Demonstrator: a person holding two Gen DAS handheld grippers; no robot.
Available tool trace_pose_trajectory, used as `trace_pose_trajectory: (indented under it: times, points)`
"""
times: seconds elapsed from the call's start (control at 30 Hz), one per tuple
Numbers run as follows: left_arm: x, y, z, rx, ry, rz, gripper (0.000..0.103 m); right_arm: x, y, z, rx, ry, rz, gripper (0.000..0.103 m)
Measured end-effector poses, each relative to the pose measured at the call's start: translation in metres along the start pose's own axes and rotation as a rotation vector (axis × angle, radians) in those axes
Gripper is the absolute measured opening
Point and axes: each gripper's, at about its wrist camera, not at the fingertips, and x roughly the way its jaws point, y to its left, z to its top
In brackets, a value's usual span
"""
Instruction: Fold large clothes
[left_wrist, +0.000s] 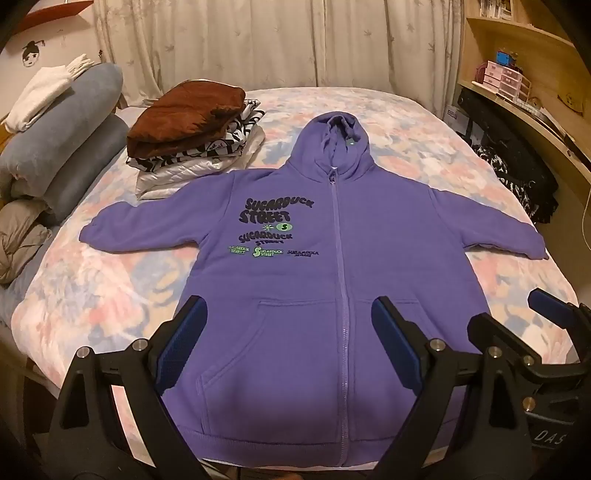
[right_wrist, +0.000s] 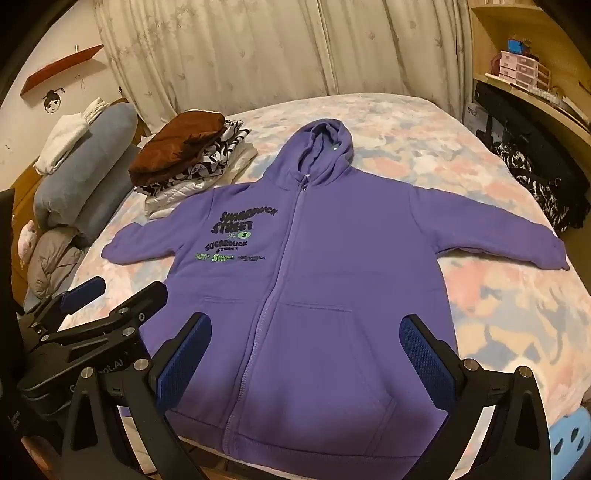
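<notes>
A purple zip hoodie (left_wrist: 332, 266) is lying flat and face up in the middle of the bed (left_wrist: 424, 122), with the zipper closed, the hood pointing toward the curtain (left_wrist: 277, 40) and both sleeves stretched out to the sides. I think it is spread like this so that the sleeves and sides can be folded in cleanly; no fold is made in it yet. The left gripper (left_wrist: 290, 343) is hovering over the lower left part of the hoodie, near the pocket, and its jaws are standing wide apart with nothing between them. The right gripper (right_wrist: 306, 358) is hovering over the lower right part in the same way, also fully apart and empty, and it is showing at the right edge of the left wrist view. Both are pointing downward at the hem, probably because the person is preparing to take the cloth at two places at once. A pile of folded clothes (left_wrist: 192, 136), with a brown piece on top, is resting near the hoodie's left sleeve; it seems finished work is being collected there, away from the folding area.
</notes>
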Motion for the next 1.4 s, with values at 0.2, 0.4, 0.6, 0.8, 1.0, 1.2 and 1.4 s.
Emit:
trace_pose_trajectory:
  times: [0.2,0.4,0.6,0.8,1.0,1.2,1.4]
  points:
    - [-0.001,0.000,0.000,-0.006,-0.008,-0.003,0.090,-0.002,0.001,-0.004,-0.013,-0.004,-0.013,0.103]
    - [-0.005,0.001,0.000,-0.008,-0.009,-0.001,0.090,-0.008,0.000,-0.010,-0.004,-0.012,0.006,0.103]
    - [-0.015,0.008,-0.005,-0.014,-0.010,0.006,0.090,-0.009,0.004,-0.011,0.001,-0.011,0.018,0.103]
    - [-0.016,0.009,-0.005,-0.017,-0.010,0.010,0.090,-0.009,0.004,-0.012,0.002,-0.018,0.032,0.103]
    - [-0.015,0.009,-0.006,-0.015,-0.008,0.011,0.090,-0.007,0.005,-0.015,0.004,-0.020,0.037,0.103]
    - [-0.015,0.011,-0.007,-0.018,-0.008,0.010,0.090,-0.006,0.006,-0.016,0.007,-0.018,0.043,0.103]
    - [-0.014,0.014,-0.010,-0.020,-0.005,0.012,0.090,-0.004,0.007,-0.017,0.007,-0.017,0.045,0.103]
